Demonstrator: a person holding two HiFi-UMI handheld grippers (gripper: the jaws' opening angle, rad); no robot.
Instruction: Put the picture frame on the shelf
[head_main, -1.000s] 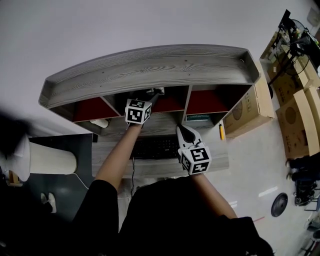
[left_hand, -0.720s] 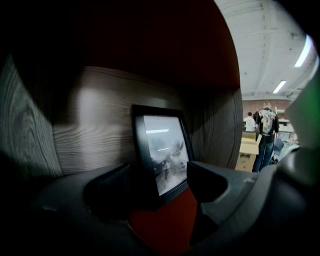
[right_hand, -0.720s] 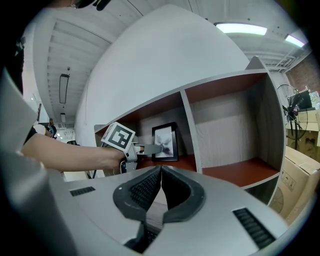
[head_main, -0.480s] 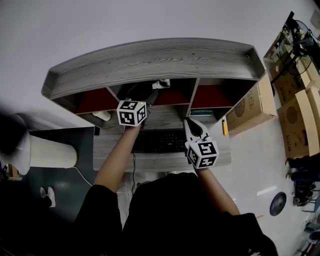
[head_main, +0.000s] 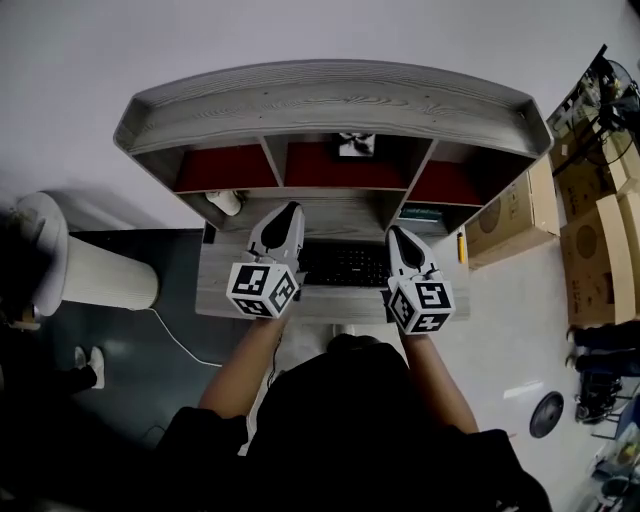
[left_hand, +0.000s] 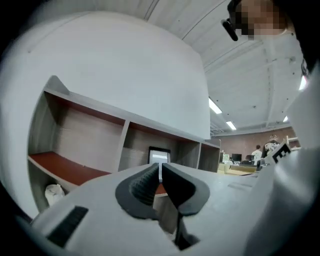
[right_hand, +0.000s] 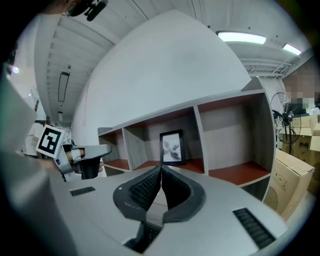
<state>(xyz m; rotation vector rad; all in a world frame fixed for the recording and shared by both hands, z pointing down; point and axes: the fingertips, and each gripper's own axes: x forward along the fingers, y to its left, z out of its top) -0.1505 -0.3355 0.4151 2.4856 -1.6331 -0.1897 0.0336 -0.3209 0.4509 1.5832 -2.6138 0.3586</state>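
The black picture frame (head_main: 355, 143) stands upright at the back of the middle compartment of the grey wooden shelf (head_main: 330, 100), with nothing holding it. It shows small in the left gripper view (left_hand: 159, 156) and clearer in the right gripper view (right_hand: 172, 147). My left gripper (head_main: 290, 210) hangs over the desk in front of the shelf, well back from the frame. Its jaws are closing, tips together (left_hand: 160, 167), with nothing between them. My right gripper (head_main: 398, 233) hovers beside it, also shut and empty (right_hand: 161, 170). Both point toward the shelf.
A black keyboard (head_main: 345, 267) lies on the desk between the grippers. A white crumpled object (head_main: 225, 202) sits in the left compartment, a green-edged item (head_main: 425, 213) under the right one. A white ribbed bin (head_main: 100, 300) stands left, cardboard boxes (head_main: 590, 240) right.
My left gripper has drawn back out of the middle compartment to the desk, leaving the picture frame standing inside. The right gripper has shifted slightly right and forward.
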